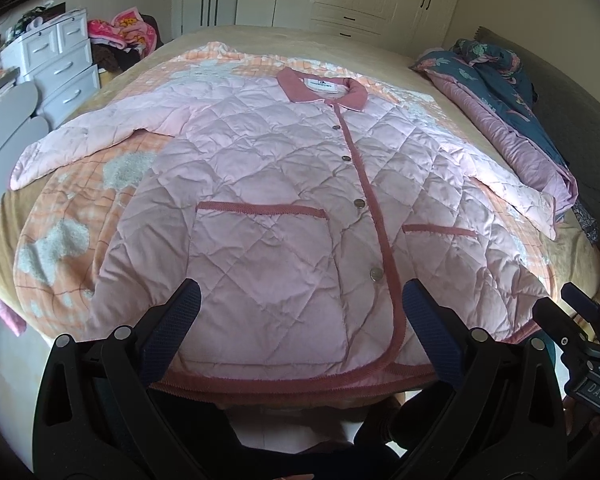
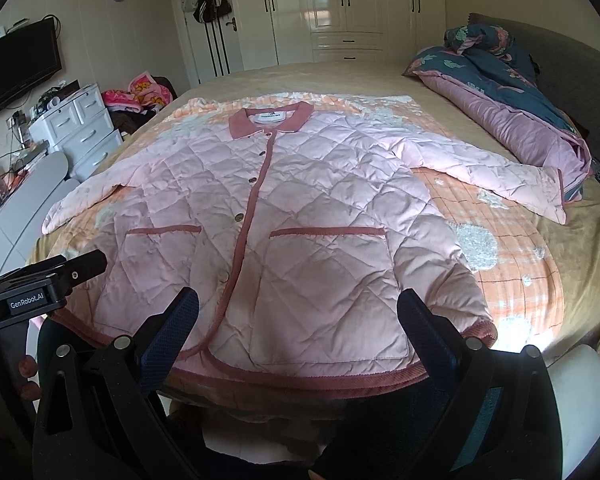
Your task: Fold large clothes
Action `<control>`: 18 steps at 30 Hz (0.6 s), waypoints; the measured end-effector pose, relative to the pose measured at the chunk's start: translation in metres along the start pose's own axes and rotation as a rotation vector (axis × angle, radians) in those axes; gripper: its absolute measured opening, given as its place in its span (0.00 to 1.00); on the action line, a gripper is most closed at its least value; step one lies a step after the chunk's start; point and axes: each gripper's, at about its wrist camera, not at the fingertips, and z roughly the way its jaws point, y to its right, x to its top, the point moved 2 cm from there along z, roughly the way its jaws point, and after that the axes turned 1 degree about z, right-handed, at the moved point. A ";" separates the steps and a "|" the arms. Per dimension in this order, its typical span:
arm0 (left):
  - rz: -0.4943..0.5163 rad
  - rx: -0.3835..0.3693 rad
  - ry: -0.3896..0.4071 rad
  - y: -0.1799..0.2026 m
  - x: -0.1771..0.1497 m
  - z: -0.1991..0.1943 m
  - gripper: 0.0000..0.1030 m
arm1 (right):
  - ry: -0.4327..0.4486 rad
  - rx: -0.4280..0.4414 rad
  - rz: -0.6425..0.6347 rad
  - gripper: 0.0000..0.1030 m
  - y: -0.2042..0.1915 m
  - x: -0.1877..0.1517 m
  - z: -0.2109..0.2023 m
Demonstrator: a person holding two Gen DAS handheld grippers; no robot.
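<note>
Both views are evenly lit by soft daylight. Glare is reflected on the glossy wardrobe doors [image 2: 323, 4]. Strong barrel distortion is seen, with the bed edge [image 1: 4, 240] bowed and corners blacked out. Focus is held sharp throughout.

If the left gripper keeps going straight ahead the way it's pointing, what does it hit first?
Most likely the pink quilted jacket, around its lower front near the pocket. The left gripper is open and empty; depth is hard to judge.
</note>
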 end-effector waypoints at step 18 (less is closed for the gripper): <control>-0.038 0.010 -0.011 -0.005 0.076 0.039 0.92 | -0.031 0.025 0.023 0.96 0.000 0.074 0.051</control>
